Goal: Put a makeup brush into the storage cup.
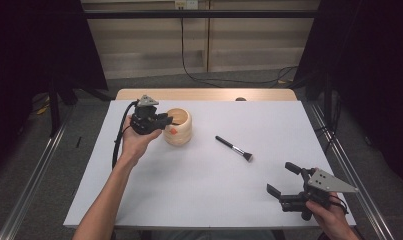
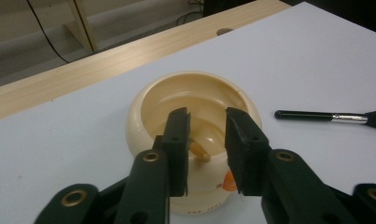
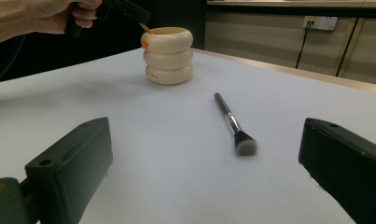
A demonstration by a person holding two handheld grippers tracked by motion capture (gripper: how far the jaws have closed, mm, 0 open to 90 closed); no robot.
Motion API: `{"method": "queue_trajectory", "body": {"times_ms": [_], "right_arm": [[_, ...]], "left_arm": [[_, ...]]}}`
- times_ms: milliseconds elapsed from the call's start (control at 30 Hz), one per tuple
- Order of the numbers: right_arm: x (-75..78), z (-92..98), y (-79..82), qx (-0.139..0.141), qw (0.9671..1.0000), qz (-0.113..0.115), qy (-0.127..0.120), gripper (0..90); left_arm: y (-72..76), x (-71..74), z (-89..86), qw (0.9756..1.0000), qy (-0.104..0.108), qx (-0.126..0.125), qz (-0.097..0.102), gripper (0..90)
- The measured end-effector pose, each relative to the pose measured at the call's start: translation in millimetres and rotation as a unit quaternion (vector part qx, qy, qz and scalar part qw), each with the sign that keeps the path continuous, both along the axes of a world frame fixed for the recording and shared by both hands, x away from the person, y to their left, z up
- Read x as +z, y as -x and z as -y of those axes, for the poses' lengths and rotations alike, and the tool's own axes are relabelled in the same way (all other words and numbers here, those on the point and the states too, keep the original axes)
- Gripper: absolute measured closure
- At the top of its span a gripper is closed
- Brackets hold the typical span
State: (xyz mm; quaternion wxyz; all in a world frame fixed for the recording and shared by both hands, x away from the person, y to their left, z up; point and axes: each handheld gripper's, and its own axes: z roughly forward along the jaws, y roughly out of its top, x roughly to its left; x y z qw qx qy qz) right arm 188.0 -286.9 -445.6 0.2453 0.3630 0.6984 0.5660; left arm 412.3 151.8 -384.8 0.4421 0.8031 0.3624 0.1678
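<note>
on the white table [image 1: 199, 190], the left gripper [image 2: 207, 122] hovers released over the cream holder [image 2: 148, 112], right gripper [image 1: 284, 180] spread.

Holder [image 1: 178, 127] left on table [image 1: 214, 200]; brush [image 1: 234, 148] just right; stick [image 2: 199, 153] inside holder.

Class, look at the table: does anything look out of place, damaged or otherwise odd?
The brush lies loose on the table, apart from the cream holder. The holder's rim looks notched or cracked. Nothing has spilled.
</note>
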Motion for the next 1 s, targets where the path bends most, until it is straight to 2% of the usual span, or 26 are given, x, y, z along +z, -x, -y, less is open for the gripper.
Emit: {"method": "queue_trajectory", "body": {"times_ms": [300, 367, 433, 567, 667, 733, 833, 1000], "right_arm": [[0.0, -0.1, 0.0, 0.000, 1.0000, 0.000, 0.000, 1.9], [0.0, -0.1, -0.1, -0.001, 1.0000, 0.000, 0.000, 1.9], [-0.1, -0.2, -0.2, 0.000, 1.0000, -0.001, 0.000, 1.9], [0.0, -0.1, -0.4, -0.002, 1.0000, -0.001, -0.001, 1.9], [-0.1, 0.0, -0.4, -0.002, 1.0000, -0.001, -0.001, 1.9], [-0.2, 0.0, -0.4, -0.002, 1.0000, -0.001, -0.001, 1.9], [-0.2, 0.1, -0.4, -0.002, 1.0000, -0.001, -0.001, 1.9], [-0.4, -0.3, -1.2, -0.002, 1.0000, -0.002, 0.000, 1.9]], "left_arm": [[2.6, -0.1, -1.8, 0.9995, 0.022, 0.007, 0.021, 43.9], [2.8, -0.2, -2.3, 0.9994, 0.022, 0.010, 0.024, 36.1], [2.9, -0.1, -2.3, 0.9991, 0.028, 0.014, 0.028, 24.6], [4.3, 0.8, -1.9, 0.9983, 0.040, 0.018, 0.040, 11.1], [6.4, 1.2, -2.6, 0.9974, 0.053, 0.023, 0.043, 4.6], [7.5, 1.1, -4.4, 0.9967, 0.065, 0.022, 0.043, 3.4], [10.5, -0.1, -7.8, 0.9965, 0.067, 0.007, 0.050, 1.5], [14.2, -0.3, -11.7, 0.9959, 0.067, 0.011, 0.059, 1.7]]}}
